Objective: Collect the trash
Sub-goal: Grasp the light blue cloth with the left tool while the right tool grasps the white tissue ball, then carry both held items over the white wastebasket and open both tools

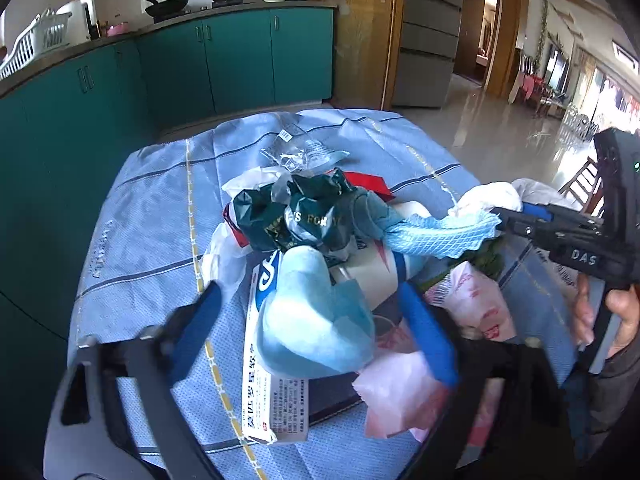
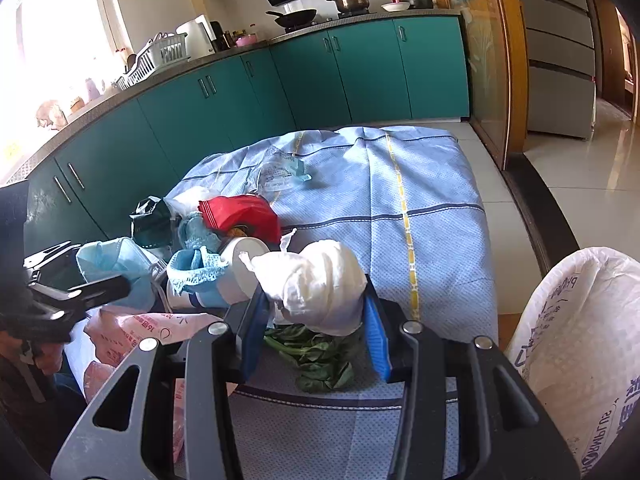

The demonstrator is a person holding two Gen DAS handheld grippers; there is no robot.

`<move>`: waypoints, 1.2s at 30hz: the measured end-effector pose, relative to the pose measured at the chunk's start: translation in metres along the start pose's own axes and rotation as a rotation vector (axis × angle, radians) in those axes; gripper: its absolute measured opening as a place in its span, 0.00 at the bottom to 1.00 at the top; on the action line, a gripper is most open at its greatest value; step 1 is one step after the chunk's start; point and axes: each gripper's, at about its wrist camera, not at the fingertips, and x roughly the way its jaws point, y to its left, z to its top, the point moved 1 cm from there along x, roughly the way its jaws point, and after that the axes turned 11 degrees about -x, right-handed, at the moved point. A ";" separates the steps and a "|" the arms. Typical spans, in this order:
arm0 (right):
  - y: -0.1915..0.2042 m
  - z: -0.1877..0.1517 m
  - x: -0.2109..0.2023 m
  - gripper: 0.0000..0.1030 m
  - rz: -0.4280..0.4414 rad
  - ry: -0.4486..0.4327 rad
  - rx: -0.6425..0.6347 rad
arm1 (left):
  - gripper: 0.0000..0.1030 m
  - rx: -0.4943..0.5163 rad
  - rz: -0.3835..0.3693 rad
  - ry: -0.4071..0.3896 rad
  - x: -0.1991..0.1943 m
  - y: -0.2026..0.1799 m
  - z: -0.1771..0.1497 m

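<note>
A heap of trash lies on the blue checked tablecloth (image 1: pixel 152 216): a dark green crumpled bag (image 1: pixel 296 216), a red packet (image 2: pixel 240 212), a blue mesh cloth (image 1: pixel 440 232), a white cup (image 2: pixel 244 260), a pink-printed plastic bag (image 1: pixel 472 300) and a medicine box (image 1: pixel 272 400). My left gripper (image 1: pixel 308 292) is open around a light blue face mask (image 1: pixel 316 328), with a gap beside its left finger. My right gripper (image 2: pixel 316 300) is shut on a white crumpled wad (image 2: pixel 320 280), held just above green leaves (image 2: pixel 320 356).
A white woven sack (image 2: pixel 580 340) stands open at the table's right edge. A clear wrapper (image 1: pixel 296 152) lies farther back on the cloth. Teal cabinets (image 2: pixel 320 80) and a counter with pots run behind the table. A hand (image 1: pixel 624 312) holds the right gripper's handle.
</note>
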 end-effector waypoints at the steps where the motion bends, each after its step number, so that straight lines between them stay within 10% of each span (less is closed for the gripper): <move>1: 0.001 0.000 -0.001 0.43 -0.004 -0.003 -0.004 | 0.52 -0.010 -0.001 0.002 0.001 0.001 0.001; 6: 0.003 0.002 -0.011 0.43 -0.043 -0.028 -0.028 | 0.35 -0.057 -0.007 -0.059 -0.010 0.007 0.008; 18: -0.026 0.004 -0.068 0.43 -0.224 -0.161 -0.010 | 0.30 -0.092 -0.110 -0.372 -0.074 -0.038 0.028; 36: -0.144 -0.061 -0.164 0.43 -0.611 -0.141 0.239 | 0.30 0.075 -0.338 -0.202 -0.008 -0.217 0.003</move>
